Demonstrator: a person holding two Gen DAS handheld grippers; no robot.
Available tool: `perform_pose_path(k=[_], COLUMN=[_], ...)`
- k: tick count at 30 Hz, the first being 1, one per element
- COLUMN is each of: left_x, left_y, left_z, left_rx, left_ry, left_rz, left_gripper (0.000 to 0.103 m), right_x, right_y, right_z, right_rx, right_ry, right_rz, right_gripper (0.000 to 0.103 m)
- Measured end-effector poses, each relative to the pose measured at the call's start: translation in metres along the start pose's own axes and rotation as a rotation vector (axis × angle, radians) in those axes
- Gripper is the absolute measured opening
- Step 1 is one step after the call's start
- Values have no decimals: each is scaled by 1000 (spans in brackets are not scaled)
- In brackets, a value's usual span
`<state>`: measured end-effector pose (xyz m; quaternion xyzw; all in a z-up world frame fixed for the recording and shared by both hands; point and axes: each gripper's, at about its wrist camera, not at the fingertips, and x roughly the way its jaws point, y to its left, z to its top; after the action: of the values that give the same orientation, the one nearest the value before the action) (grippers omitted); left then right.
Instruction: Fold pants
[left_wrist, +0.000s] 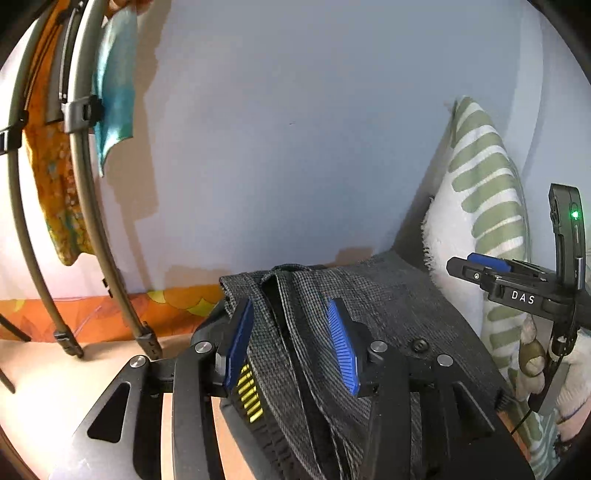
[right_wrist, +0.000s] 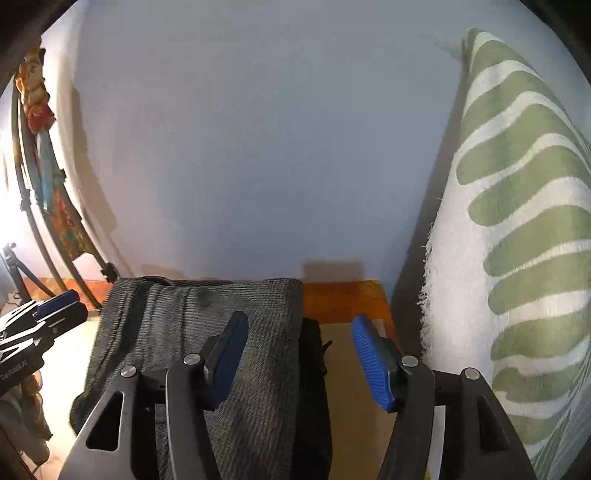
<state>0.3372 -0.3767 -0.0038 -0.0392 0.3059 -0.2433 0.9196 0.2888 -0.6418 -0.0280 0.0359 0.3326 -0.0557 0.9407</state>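
Note:
The pants (left_wrist: 373, 306) are dark grey checked cloth, folded into a thick stack on a light tabletop (left_wrist: 110, 369) by the wall. My left gripper (left_wrist: 291, 343) is open, its blue pads on either side of a raised fold at the stack's left edge. The right gripper shows at the right of that view (left_wrist: 480, 269). In the right wrist view the pants (right_wrist: 207, 314) lie left and centre. My right gripper (right_wrist: 299, 354) is open over the stack's right edge, holding nothing. The left gripper (right_wrist: 55, 306) shows at the far left.
A green and white striped pillow (right_wrist: 517, 240) stands against the wall at the right, close to the right gripper. A metal drying rack (left_wrist: 85, 221) with orange and teal cloths stands at the left. An orange patterned cloth (left_wrist: 173, 310) lies along the wall.

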Motion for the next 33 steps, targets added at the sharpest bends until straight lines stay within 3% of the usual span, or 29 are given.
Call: perform_pose_path(k=[5, 8, 14, 28, 33], left_x=[-24, -43, -82, -169, -204], left_y=[3, 7, 13, 8, 6], left_z=[-4, -9, -23, -61, -78], left_rx=[0, -9, -18, 6, 14], left_ry=[18, 19, 31, 44, 37], left_rz=[-10, -14, -19, -44, -51], left_gripper=[41, 55, 63, 63, 69], right_x=[-22, -38, -77, -161, -199], right_y=[7, 12, 29, 80, 102], right_z=[-8, -17, -46, -103, -120], right_rx=[-5, 9, 29, 68, 34], right_ry=[-10, -14, -24, -33, -69], right_rz=[-3, 6, 19, 43, 16], right_gripper=[62, 66, 73, 80, 85])
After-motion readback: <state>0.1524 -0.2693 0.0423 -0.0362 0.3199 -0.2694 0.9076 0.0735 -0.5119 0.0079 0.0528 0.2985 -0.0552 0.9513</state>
